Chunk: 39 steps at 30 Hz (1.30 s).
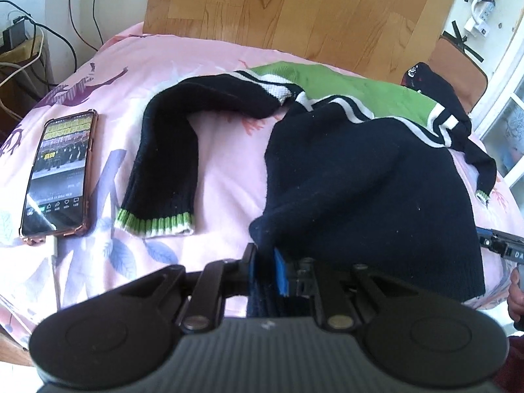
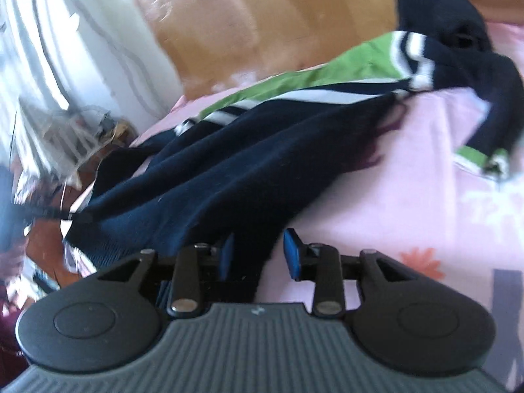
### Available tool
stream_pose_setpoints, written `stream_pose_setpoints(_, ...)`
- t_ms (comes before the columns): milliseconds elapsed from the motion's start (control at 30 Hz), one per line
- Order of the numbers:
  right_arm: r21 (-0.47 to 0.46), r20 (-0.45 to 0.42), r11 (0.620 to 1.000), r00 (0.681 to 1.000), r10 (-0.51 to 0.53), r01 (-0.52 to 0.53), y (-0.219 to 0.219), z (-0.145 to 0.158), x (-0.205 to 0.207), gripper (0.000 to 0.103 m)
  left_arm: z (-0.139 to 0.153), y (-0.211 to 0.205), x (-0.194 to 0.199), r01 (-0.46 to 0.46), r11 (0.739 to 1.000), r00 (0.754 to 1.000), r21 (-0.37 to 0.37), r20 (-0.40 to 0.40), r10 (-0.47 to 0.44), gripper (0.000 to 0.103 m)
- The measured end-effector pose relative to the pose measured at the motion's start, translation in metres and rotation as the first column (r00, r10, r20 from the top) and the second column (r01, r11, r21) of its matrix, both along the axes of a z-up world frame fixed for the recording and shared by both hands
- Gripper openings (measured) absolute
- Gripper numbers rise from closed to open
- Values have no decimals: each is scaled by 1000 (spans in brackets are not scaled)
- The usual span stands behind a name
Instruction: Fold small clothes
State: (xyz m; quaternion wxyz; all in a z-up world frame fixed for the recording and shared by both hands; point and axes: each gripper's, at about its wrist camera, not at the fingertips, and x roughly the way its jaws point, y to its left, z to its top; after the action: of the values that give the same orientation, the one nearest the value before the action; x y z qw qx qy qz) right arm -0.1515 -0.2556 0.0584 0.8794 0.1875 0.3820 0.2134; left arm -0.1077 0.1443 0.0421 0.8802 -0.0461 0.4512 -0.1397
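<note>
Left gripper [image 1: 266, 270] pinched tight on navy sweater [image 1: 370, 177] hem; right gripper [image 2: 258, 255] half-spread around it.

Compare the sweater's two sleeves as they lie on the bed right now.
The near sleeve, beside the phone, lies flat and spread, bent once, its whole striped cuff showing. The far sleeve is bunched at the shoulder and trails off thin, and only a bit of its cuff shows. The near sleeve lies clear of the sweater's body; the far one hangs partly behind it. Both are navy with green-and-white cuffs.
</note>
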Motion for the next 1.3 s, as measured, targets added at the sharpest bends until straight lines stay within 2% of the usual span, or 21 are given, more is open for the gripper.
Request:
stream_pose_setpoints(67, -71, 35, 997, 999, 6, -4, 12, 2, -3, 32, -3, -2, 0, 6, 1000, 1000, 11, -8, -6, 12)
stream_pose_setpoints(100, -117, 44, 993, 999, 6, 0, 18, 4, -3, 16, -4, -3, 0, 13, 1000, 1000, 18, -10, -13, 12)
stream_pose_setpoints(133, -160, 44, 987, 999, 7, 0, 23, 5, -3, 13, -4, -5, -1, 23, 999, 1000, 28, -9, -22, 12)
stream_pose_setpoints(200, -137, 18, 991, 1000, -1, 3, 18, 6, -1, 6, -3, -7, -4, 45, 998, 999, 40, -1, -45, 12)
stream_pose_setpoints(267, -126, -6, 992, 1000, -28, 27, 5, 11, -1, 5, 0, -10, -8, 71, 997, 997, 37, 6, -72, 12)
stream_pose_setpoints(333, -136, 14, 988, 997, -75, 76, -15, 25, -7, 5, 5, -13, -11, 102, 995, 995, 20, 16, -102, 12)
stream_pose_setpoints(433, -148, 47, 980, 991, -125, 131, -46, 54, -21, 5, 12, -21, -17, 184, 982, 983, -45, 34, -182, 12)
stream_pose_setpoints(533, -239, 53, 962, 990, -127, 136, -57, 69, -34, 5, 6, -37, -22, 256, 967, 966, -14, 37, -255, 12)
stream_pose_setpoints(600, -250, -25, 963, 994, -106, 96, -55, 57, -36, 5, -8, -47, -21, 277, 959, 961, 51, -7, -277, 12)
stream_pose_setpoints(633, -248, -81, 967, 993, -84, 61, -51, 45, -35, 5, -16, -48, -19, 273, 959, 962, 77, -29, -271, 19)
stream_pose_setpoints(667, -259, -132, 966, 990, -58, 22, -47, 34, -34, 6, -19, -46, -17, 266, 962, 964, 69, -34, -264, 20)
stream_pose_setpoints(700, -287, -154, 958, 987, -46, -1, -42, 26, -33, 9, -18, -43, -15, 261, 964, 965, 48, -33, -259, 21)
stream_pose_setpoints(733, -301, -159, 954, 986, -38, -12, -41, 23, -30, 10, -16, -39, -15, 251, 967, 968, 46, -29, -250, 30)
stream_pose_setpoints(800, -273, -135, 962, 989, -64, 25, -50, 33, -23, 12, -7, -32, -17, 229, 971, 973, 69, 15, -231, 42)
stream_pose_setpoints(933, -224, -7, 970, 995, -100, 96, -58, 68, 0, 18, 13, 1, -18, 121, 993, 985, 7, 127, -120, 44)
stream_pose_setpoints(1033, -218, 38, 975, 999, -34, 42, -33, 77, 33, 19, 20, 24, -17, 33, 998, 983, -62, 180, -21, 45)
stream_pose_setpoints(1133, -223, 63, 968, 990, 127, -110, 20, 78, 73, 19, 20, 40, -18, 17, 993, 979, -113, 206, 6, 45)
stream_pose_setpoints(1200, -264, 96, 936, 959, 268, -235, 68, 79, 102, 20, 18, 48, -23, 16, 992, 975, -126, 222, 13, 45)
stream_pose_setpoints(1300, -406, 159, 829, 864, 477, -383, 151, 76, 135, 32, 15, 57, -29, 10, 989, 968, -151, 248, 28, 46)
